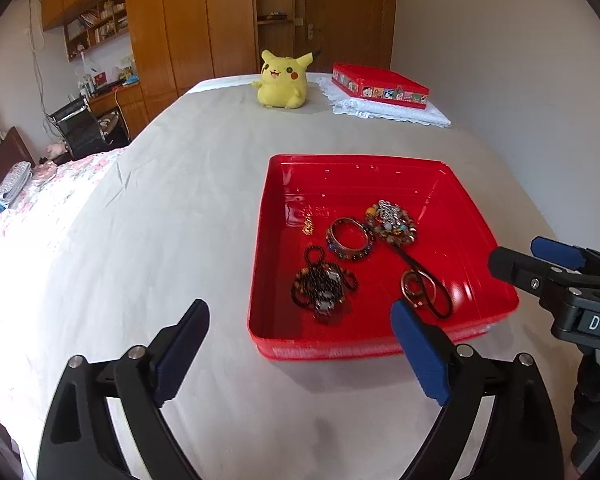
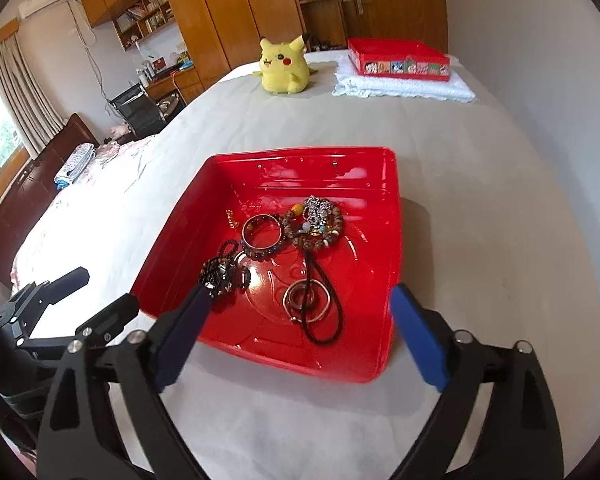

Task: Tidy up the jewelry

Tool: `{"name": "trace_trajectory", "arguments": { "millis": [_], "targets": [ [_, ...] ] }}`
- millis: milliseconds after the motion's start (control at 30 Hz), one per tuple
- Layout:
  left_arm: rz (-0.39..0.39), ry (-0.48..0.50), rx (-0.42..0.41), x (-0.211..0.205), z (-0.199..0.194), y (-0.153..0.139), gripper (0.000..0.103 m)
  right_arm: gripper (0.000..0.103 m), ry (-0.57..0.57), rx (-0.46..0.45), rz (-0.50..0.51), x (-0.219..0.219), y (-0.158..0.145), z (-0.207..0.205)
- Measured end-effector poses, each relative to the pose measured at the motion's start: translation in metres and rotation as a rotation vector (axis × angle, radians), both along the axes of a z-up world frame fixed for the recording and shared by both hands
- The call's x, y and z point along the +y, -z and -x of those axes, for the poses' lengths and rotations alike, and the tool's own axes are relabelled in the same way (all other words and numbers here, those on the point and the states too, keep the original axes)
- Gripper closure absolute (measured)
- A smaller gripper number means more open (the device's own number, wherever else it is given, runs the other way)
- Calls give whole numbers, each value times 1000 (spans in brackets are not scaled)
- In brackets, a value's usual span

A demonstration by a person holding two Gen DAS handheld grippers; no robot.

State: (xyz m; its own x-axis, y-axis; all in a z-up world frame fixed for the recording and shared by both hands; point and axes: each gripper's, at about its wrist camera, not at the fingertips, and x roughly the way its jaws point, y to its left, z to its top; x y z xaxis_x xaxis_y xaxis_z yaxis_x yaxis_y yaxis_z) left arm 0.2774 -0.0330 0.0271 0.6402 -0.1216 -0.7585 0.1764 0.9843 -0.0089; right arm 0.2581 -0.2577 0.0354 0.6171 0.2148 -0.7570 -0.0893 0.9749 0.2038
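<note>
A red tray lies on the bed. In it are a dark bead chain, a beaded bangle, a bead bracelet with a silver charm, a corded ring pendant and a small gold piece. My left gripper is open, just short of the tray's near edge. My right gripper is open over the tray's near edge. Both are empty.
A yellow Pikachu plush sits at the bed's far end. A red decorated box rests on a folded white cloth. Wardrobes, a desk and a chair stand to the left.
</note>
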Motion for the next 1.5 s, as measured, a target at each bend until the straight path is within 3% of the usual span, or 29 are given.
{"name": "trace_trajectory", "arguments": {
  "millis": [167,667,1100,1500],
  "targets": [
    [13,22,2,-2,15,-2,7,7,3,-2,12,1,-5,15],
    [-6,-18,47,12,13,-16,7,6,20,149,2,1,1,22],
    [16,-22,145,23,-9,4,6,6,12,183,-10,2,10,22],
    [24,-5,158,18,-16,12,7,6,21,195,2,2,16,19]
  ]
}}
